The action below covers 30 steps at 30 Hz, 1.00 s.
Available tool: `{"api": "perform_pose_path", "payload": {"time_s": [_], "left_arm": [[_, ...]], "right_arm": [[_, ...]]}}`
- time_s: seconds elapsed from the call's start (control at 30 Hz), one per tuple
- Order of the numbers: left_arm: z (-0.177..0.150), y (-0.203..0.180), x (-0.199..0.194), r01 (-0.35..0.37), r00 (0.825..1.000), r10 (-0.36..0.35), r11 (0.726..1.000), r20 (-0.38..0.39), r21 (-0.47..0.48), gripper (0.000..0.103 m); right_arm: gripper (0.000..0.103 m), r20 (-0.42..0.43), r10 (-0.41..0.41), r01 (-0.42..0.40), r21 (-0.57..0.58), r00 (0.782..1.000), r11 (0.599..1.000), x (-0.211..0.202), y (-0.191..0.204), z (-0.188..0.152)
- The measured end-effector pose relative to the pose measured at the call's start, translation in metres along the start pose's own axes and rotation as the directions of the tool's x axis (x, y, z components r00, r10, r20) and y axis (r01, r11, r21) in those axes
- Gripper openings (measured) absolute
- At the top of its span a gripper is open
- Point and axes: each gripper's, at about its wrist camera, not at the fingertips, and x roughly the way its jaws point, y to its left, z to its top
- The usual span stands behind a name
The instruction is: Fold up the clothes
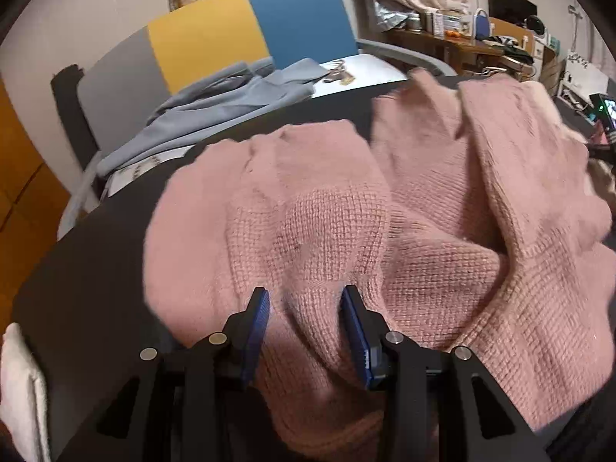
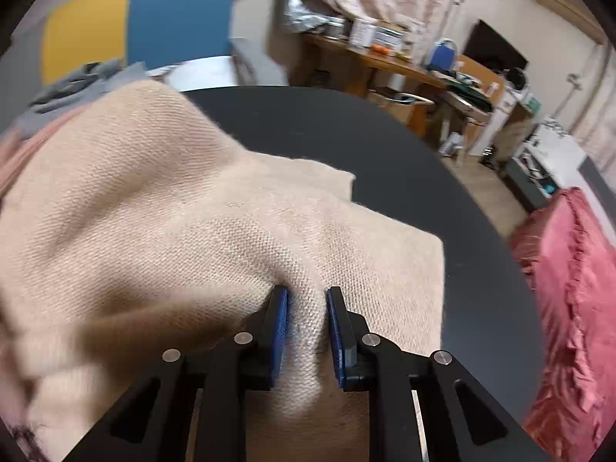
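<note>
Right under the left gripper [image 1: 304, 300] there's a bunched ridge of the pink knit sweater [image 1: 423, 211], pinched between its blue pads. The sweater sprawls rumpled across the dark surface [image 1: 96, 254]. The right gripper [image 2: 307, 300] is clenched on a fold of the beige knit [image 2: 154, 200], which lies next to the pink one. Both look soft, floppy and stretchy, so I'd grab hems or shoulder seams, not mid-panel, or they'll sag.

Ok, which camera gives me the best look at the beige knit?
The right wrist view: the beige knit fills most of the frame on the dark table, with a ridge pinched up between the right gripper jaws. The left wrist view shows no beige I can identify, mostly the pink sweater.
</note>
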Motion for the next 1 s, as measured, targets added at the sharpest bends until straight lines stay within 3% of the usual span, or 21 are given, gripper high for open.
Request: {"api": "perform_pose_path", "payload": {"time_s": [0.1,0.17,0.2,0.27,0.33,0.37,0.4,0.43,0.47,0.53,0.57,0.6,0.67,0.83,1.0], "left_arm": [[-0.01,0.017,-0.003,0.001,1.0,-0.001,0.998,-0.002,-0.066,0.041],[-0.015,0.024,-0.002,0.021,1.0,-0.02,0.994,0.007,-0.111,0.041],[-0.017,0.027,-0.002,0.031,0.999,-0.029,0.991,0.015,-0.13,0.041],[-0.02,0.026,-0.002,0.029,0.999,-0.025,0.989,0.033,-0.144,0.041],[-0.02,0.02,-0.001,0.019,0.999,-0.012,0.989,0.046,-0.148,0.041],[-0.02,0.018,-0.001,0.013,0.999,-0.006,0.989,0.047,-0.146,0.041],[-0.02,0.016,-0.002,0.007,0.999,0.0,0.99,0.048,-0.144,0.041],[-0.02,0.015,-0.003,0.002,0.999,0.005,0.99,0.048,-0.141,0.041],[-0.021,0.015,-0.004,0.004,0.999,0.003,0.99,0.05,-0.142,0.041],[-0.023,0.017,-0.005,0.016,0.998,-0.008,0.989,0.055,-0.148,0.041],[-0.024,0.019,-0.005,0.025,0.998,-0.017,0.988,0.059,-0.154,0.041],[-0.024,0.021,-0.005,0.035,0.998,-0.025,0.986,0.063,-0.16,0.041],[-0.026,0.024,-0.004,0.051,0.997,-0.039,0.984,0.071,-0.173,0.041],[-0.027,0.025,-0.002,0.066,0.995,-0.048,0.976,0.092,-0.209,0.041],[-0.031,0.026,-0.003,0.075,0.992,-0.049,0.972,0.12,-0.223,0.041]], "right_arm": [[0.02,-0.03,-0.082,0.084,0.071,0.996,0.994,0.011,-0.032,0.01],[0.023,-0.048,-0.088,0.093,0.126,0.995,0.988,0.009,-0.053,0.011],[0.027,-0.049,-0.073,0.079,0.15,0.996,0.986,0.008,-0.059,0.018],[0.028,0.032,0.029,-0.035,0.194,0.999,0.98,-0.017,-0.066,0.025],[0.054,0.14,0.127,-0.151,0.17,0.982,0.974,-0.048,-0.06,0.027],[0.083,0.175,0.182,-0.207,0.139,0.968,0.968,-0.064,-0.05,0.027],[0.097,0.183,0.227,-0.251,0.121,0.957,0.96,-0.072,-0.04,0.028],[0.096,0.173,0.249,-0.27,0.108,0.953,0.957,-0.073,-0.031,0.03],[0.093,0.155,0.262,-0.278,0.092,0.953,0.956,-0.072,-0.022,0.035],[0.059,0.072,0.236,-0.238,0.017,0.969,0.971,-0.055,0.003,0.045],[0.02,0.027,0.221,-0.22,-0.02,0.975,0.975,-0.046,0.013,0.047],[0.02,0.01,0.204,-0.204,-0.04,0.979,0.978,-0.041,0.02,0.047],[0.017,0.065,0.18,-0.175,-0.086,0.981,0.981,-0.063,0.026,0.034],[0.008,0.126,0.245,-0.223,-0.166,0.961,0.96,-0.132,0.022,-0.022],[0.001,-0.082,0.293,-0.304,-0.269,0.953,0.914,-0.147,0.046,-0.128]]}}
